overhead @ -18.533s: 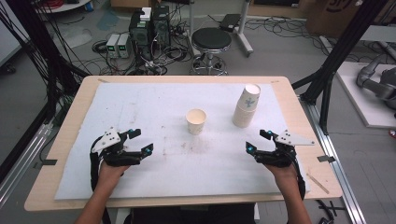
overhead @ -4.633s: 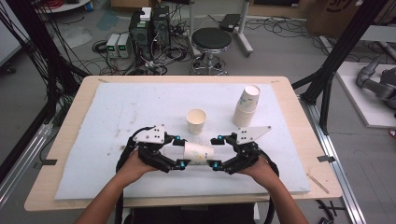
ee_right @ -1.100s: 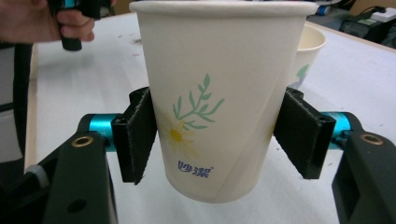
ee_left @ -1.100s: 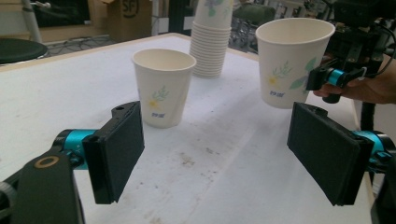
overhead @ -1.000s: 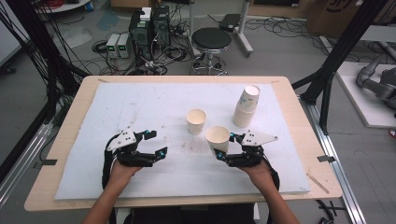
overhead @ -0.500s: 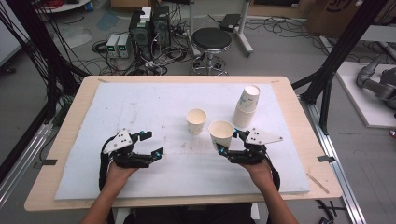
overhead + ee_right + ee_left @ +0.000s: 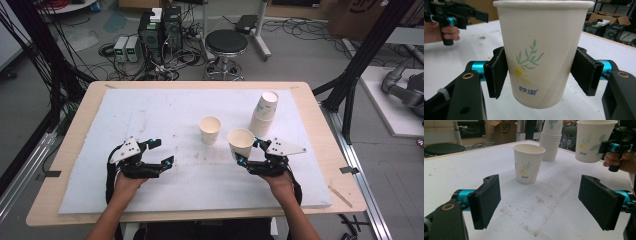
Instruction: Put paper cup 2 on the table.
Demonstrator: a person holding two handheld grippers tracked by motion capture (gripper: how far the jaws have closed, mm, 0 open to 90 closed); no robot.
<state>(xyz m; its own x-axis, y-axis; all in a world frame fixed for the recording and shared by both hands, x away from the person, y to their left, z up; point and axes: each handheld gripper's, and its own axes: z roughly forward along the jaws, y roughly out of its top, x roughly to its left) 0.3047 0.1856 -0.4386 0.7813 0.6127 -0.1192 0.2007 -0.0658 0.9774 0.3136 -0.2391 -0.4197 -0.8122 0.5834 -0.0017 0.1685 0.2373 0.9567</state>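
Paper cup (image 7: pixel 540 53), white with a green sprig and yellow flower print: upright, clamped between the two black jaws of the right gripper (image 7: pixel 247 152), pads pressing on both sides of its wall; in the right gripper view its base hangs clear above the table (image 7: pixel 90 115). In the high view this held cup sits just right of centre, near the person's side. Second paper cup (image 7: pixel 210 130), same print: standing upright on the white mat (image 7: pixel 150 115), just left of the held one and apart from it. Stack of nested cups (image 7: pixel 263 112): standing on the mat behind the held cup, leaning slightly. Left gripper (image 7: pixel 159 152): jaws apart with nothing between them, having just opened a little further; it is held low over the mat at the left, well apart from all the cups, pointing toward the standing cup. Round black stool (image 7: pixel 226 42) and electronics boxes (image 7: pixel 160 30): on the floor beyond the table's far edge.
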